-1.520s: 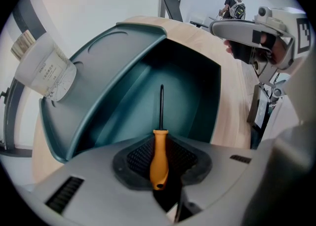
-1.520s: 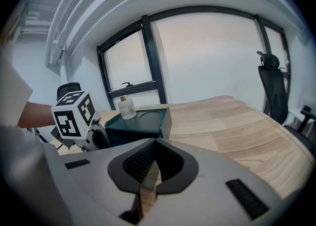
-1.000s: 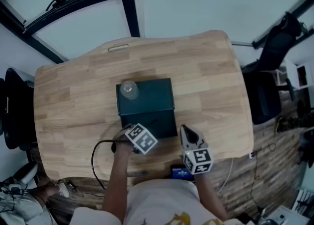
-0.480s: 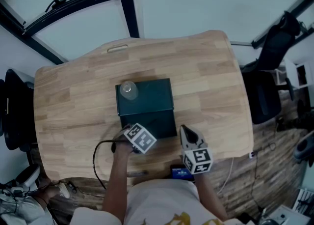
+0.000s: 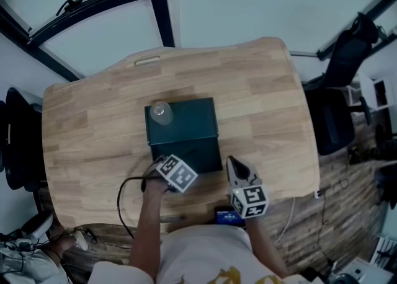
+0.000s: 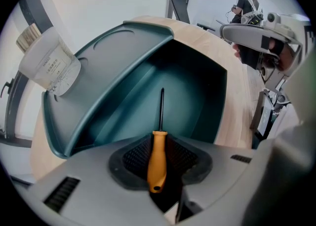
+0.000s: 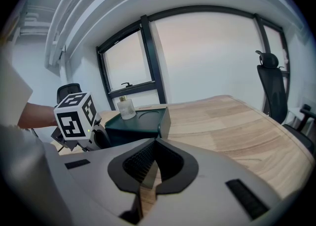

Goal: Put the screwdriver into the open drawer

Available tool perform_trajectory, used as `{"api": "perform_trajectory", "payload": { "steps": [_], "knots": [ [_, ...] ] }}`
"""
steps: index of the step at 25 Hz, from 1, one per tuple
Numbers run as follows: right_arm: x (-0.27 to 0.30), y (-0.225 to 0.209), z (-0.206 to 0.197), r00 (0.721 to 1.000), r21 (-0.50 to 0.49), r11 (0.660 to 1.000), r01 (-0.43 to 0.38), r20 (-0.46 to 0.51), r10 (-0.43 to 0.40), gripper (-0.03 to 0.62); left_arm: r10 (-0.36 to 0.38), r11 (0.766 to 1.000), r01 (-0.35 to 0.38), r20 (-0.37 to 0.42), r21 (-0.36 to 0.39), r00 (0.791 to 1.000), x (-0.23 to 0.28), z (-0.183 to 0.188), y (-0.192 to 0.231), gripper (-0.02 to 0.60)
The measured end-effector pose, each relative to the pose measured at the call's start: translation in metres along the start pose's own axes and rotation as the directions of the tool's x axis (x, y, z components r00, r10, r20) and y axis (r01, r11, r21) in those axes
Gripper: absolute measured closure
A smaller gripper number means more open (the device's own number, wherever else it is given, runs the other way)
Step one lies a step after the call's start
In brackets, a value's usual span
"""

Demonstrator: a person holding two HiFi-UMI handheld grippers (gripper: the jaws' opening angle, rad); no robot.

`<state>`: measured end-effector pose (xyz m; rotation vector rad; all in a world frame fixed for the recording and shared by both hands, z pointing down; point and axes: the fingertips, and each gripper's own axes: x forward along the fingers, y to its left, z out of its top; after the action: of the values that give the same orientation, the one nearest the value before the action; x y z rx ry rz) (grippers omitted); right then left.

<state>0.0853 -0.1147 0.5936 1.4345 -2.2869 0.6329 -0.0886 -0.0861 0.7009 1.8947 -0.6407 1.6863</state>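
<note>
The left gripper [image 6: 159, 140] is pinching the screwdriver [image 6: 157, 163], its two jaws pressing on either side of the orange handle. The screwdriver's long axis is running straight along the gripper's own line of sight. The butt of the handle is facing back toward the camera, and the thin black shaft is pointing forward and away from the person. The tip is reaching into the hollow of the open drawer [image 6: 202, 101], hanging clear of its floor and walls. The drawer is opening toward the person from a dark teal cabinet [image 5: 186, 118] standing near the middle of the wooden table [image 5: 267, 90].

A small clear bottle [image 6: 48, 66] is standing upright on the cabinet's top, at its far left corner. It is wearing a pale label with a line of small print, too small to read.

The right gripper [image 7: 149, 167] is hovering above the table's near edge, just right of the drawer. Its jaws are pressing together on nothing, with only a sliver of table showing between them. Each gripper is carrying a cube [image 7: 74, 114] of black-and-white square markers, which bear patterns and no letters.
</note>
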Motion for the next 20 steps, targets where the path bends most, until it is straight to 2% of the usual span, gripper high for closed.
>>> {"api": "perform_trajectory", "payload": {
  "steps": [4, 11, 20],
  "knots": [
    [-0.001, 0.001, 0.002, 1.0, -0.004, 1.0, -0.004, 0.006, 0.004, 0.595, -0.008, 1.0, 0.008, 0.014, -0.014, 1.0, -0.001, 0.0, 0.0, 0.499],
    [-0.005, -0.001, 0.003, 1.0, -0.004, 1.0, -0.006, 0.011, 0.006, 0.595, -0.059, 0.993, 0.067, 0.089, -0.093, 0.994, -0.01, 0.005, -0.001, 0.499],
    [-0.012, -0.003, 0.002, 1.0, -0.001, 1.0, 0.002, 0.024, -0.002, 0.595, -0.049, 0.991, 0.063, 0.117, -0.119, 0.992, -0.011, 0.003, 0.001, 0.499]
  ]
}}
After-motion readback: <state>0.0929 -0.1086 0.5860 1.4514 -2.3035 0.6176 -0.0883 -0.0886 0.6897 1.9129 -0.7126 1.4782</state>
